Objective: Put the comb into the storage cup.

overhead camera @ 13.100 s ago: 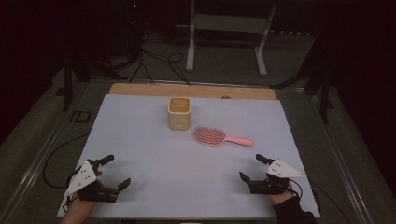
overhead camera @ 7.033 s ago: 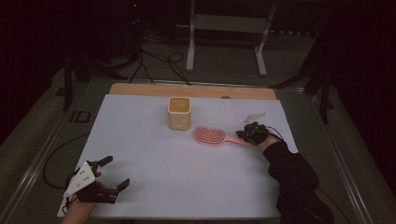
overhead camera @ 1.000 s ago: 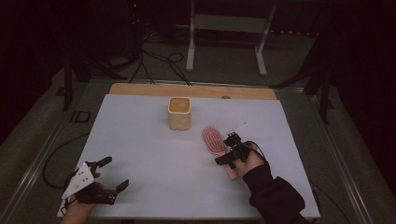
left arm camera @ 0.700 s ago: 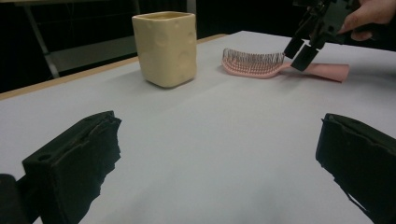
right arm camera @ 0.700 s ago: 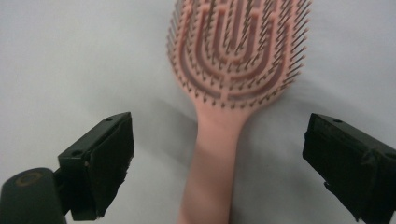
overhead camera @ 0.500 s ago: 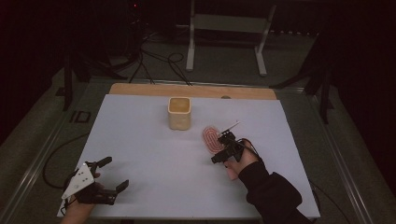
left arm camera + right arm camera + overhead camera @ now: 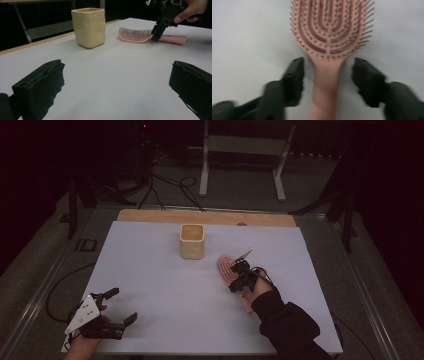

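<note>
At centre frame, the right gripper (image 7: 327, 72) straddles the pink hairbrush (image 7: 331, 37) neck with jaws wide, seemingly poised to grasp; the left gripper (image 7: 102, 312) rests wide open, lower left.

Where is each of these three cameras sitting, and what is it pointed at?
High view: above the table, looking forward and down; both forearms enter below.
Left gripper view: on the left gripper, looking low across to the cup; open jaws.
Right gripper view: on the right gripper, looking down, jaws straddling the handle.
All share the pink hairbrush.
</note>
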A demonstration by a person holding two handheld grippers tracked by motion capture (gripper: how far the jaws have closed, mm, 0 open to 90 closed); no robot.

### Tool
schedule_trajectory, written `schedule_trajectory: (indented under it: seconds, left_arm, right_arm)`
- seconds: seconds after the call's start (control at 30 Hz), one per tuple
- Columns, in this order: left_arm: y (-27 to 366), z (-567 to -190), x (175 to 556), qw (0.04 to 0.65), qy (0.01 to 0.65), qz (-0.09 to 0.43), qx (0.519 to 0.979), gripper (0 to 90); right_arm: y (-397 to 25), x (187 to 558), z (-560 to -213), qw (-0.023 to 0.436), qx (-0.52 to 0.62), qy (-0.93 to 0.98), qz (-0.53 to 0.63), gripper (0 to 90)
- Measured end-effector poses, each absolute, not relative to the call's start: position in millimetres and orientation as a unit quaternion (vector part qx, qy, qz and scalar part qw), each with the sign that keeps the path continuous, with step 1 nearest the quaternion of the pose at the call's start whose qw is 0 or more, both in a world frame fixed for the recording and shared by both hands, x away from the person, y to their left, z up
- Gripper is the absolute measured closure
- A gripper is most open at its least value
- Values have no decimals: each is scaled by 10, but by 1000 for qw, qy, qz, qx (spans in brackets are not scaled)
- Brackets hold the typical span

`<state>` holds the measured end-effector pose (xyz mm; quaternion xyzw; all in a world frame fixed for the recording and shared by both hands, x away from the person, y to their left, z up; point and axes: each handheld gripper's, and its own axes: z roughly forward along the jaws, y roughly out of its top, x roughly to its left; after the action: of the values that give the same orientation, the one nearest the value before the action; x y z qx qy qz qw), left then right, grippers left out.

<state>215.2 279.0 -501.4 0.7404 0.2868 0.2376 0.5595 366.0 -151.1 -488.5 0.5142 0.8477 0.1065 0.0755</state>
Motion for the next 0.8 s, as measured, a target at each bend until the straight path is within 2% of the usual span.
schedule_trajectory:
  seconds: [0.03, 0.2, 0.23, 0.8]
  left_arm:
    - [2790, -5014, 2150, 560, 286, 238, 740, 0]
    - [2792, -5019, 2155, 561, 288, 235, 740, 0]
    - [2790, -5017, 2154, 560, 287, 237, 740, 0]
    - [2792, -5024, 2158, 558, 289, 236, 741, 0]
  right_arm:
    - [-1519, 3672, -4916, 73, 518, 847, 97, 556]
    - [-1513, 3681, -4927, 66, 518, 847, 98, 614]
    - [-1495, 3682, -4921, 62, 518, 848, 96, 670]
    - [-1612, 3689, -4921, 47, 524, 840, 134, 703]
